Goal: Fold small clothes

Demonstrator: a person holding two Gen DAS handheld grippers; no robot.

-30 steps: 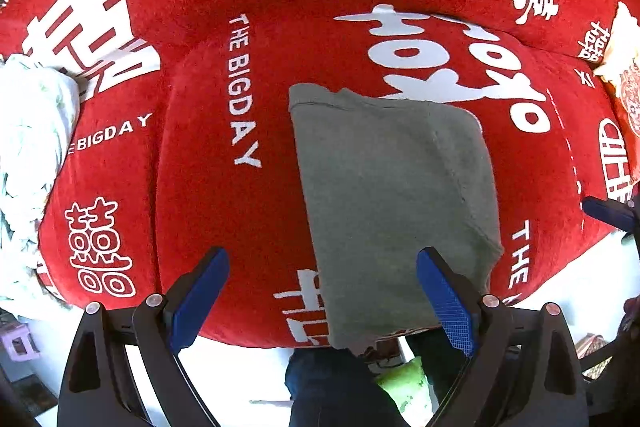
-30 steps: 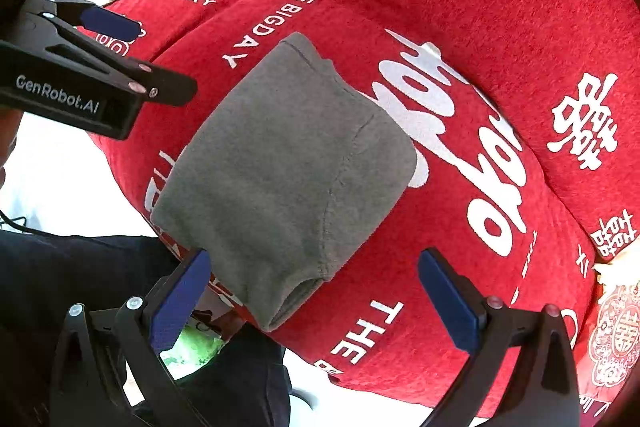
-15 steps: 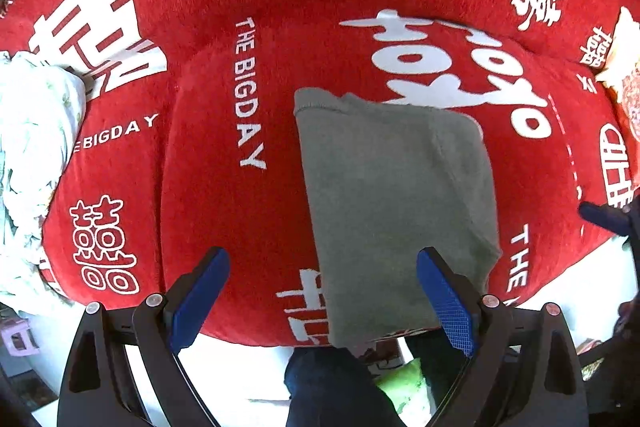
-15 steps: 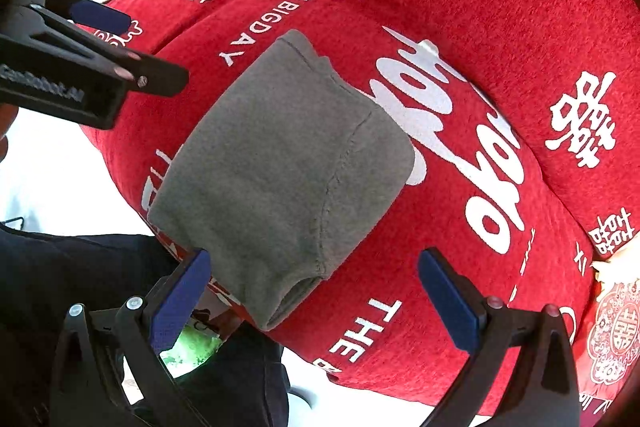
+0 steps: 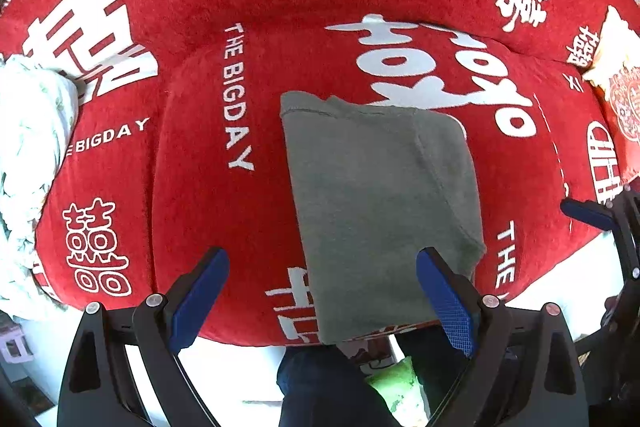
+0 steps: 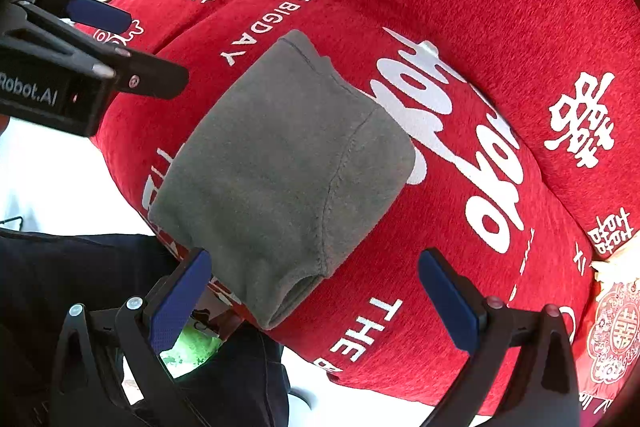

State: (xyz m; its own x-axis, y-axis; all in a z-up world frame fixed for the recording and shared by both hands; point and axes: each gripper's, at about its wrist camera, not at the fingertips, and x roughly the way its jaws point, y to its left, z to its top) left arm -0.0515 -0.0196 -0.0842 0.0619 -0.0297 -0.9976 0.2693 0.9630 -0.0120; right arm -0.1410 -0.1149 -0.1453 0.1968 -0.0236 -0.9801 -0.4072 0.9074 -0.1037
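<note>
Grey garment point(image 5: 380, 203) folded into a neat rectangle on red sofa cushion point(image 5: 200, 211), both claws wide and empty.

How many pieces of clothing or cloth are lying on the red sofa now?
2: a folded grey fleece garment on the middle seat cushion, and a crumpled pale white-green cloth heap at the sofa's left end. The heap may hide more pieces.

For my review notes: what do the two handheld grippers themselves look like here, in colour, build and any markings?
Both match: the left gripper and right gripper have matte black plastic frames with triangular cut-outs and small silver screw heads. Each finger carries a flat blue textured pad. In the right wrist view, the left gripper's black body shows white lettering ending "Robot.AI". No cables or sleeves are clearly visible.
</note>
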